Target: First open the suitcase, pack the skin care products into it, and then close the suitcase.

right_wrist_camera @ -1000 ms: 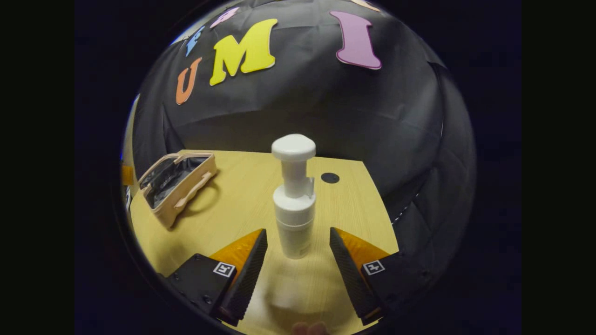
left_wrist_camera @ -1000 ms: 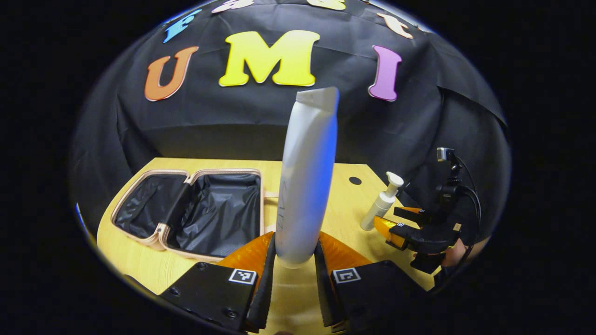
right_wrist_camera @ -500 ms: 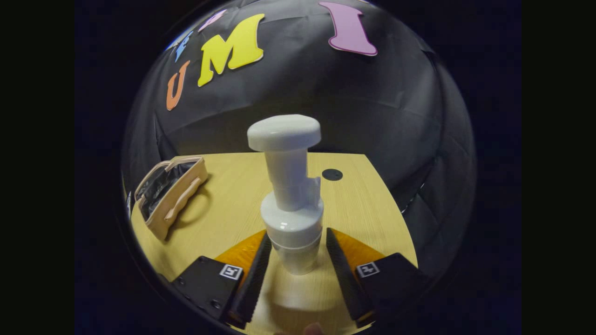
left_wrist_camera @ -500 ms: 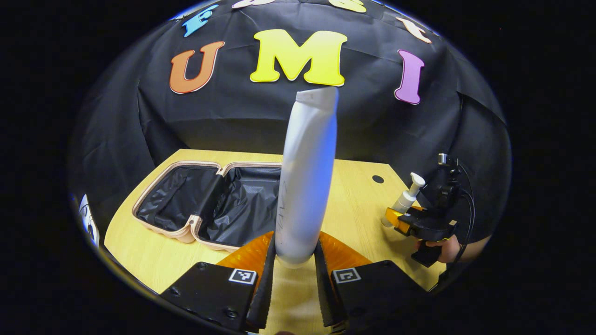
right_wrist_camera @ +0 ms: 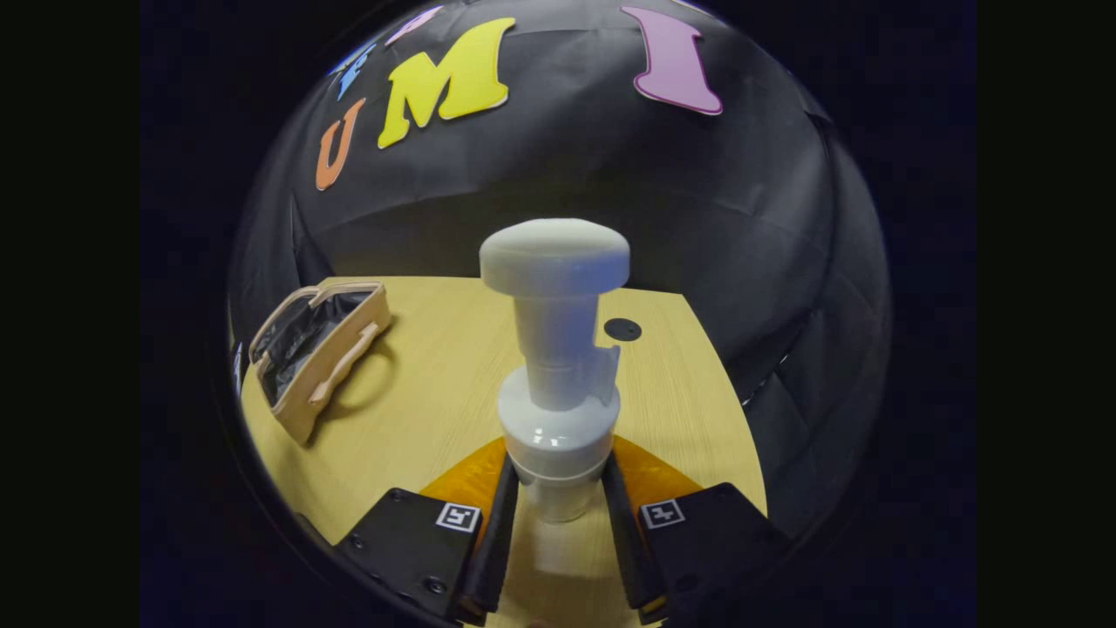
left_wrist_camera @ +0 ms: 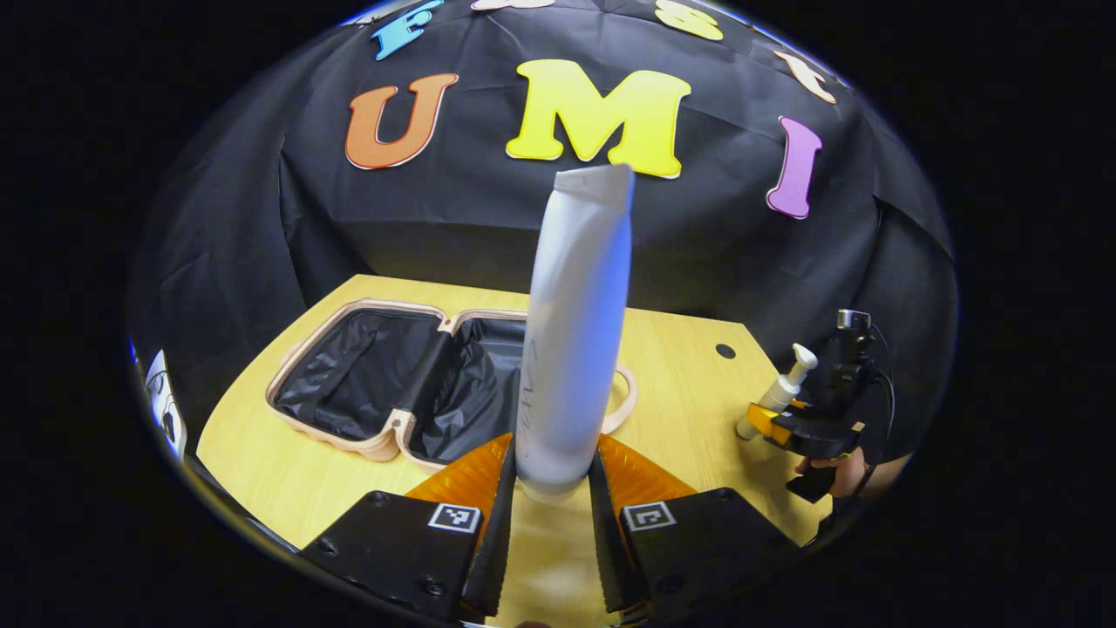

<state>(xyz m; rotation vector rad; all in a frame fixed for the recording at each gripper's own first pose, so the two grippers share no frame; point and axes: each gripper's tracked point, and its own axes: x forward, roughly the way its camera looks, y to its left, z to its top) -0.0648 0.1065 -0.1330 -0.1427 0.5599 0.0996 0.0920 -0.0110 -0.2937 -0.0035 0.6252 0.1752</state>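
A pale wooden table [left_wrist_camera: 680, 384] spans the lower part of the left gripper view, set against the black cloth wall [left_wrist_camera: 453, 227]; on its left half lies the suitcase [left_wrist_camera: 384, 388], beige-rimmed and lying open, both halves spread flat with black lining showing, a handle loop at the near right edge of it; in the right gripper view the same suitcase [right_wrist_camera: 314, 358] sits far off at the left of the table [right_wrist_camera: 436, 384], seen from the handle side; a small dark round hole [right_wrist_camera: 622, 330] marks the tabletop towards the back right corner; the tall white tube [left_wrist_camera: 571, 331] stands upright in the left gripper [left_wrist_camera: 551, 488], its crimped end uppermost, and both fingers are pressed against its lower end, so the grasp is firm; the tube is held above the table, just in front of the open suitcase's right half; the white pump bottle [right_wrist_camera: 558, 366] stands upright between the right gripper's [right_wrist_camera: 558, 515] fingers, which are closed against its body below the collar, one on each side; whether the bottle's base rests on the table or hangs just clear of it I cannot tell, since the fingers hide it; in the left gripper view that right gripper [left_wrist_camera: 806, 427] shows far off at the right table edge, a hand [left_wrist_camera: 841, 475] around its grip, with the pump bottle [left_wrist_camera: 780, 397] tilted in its fingers, well apart from the suitcase.
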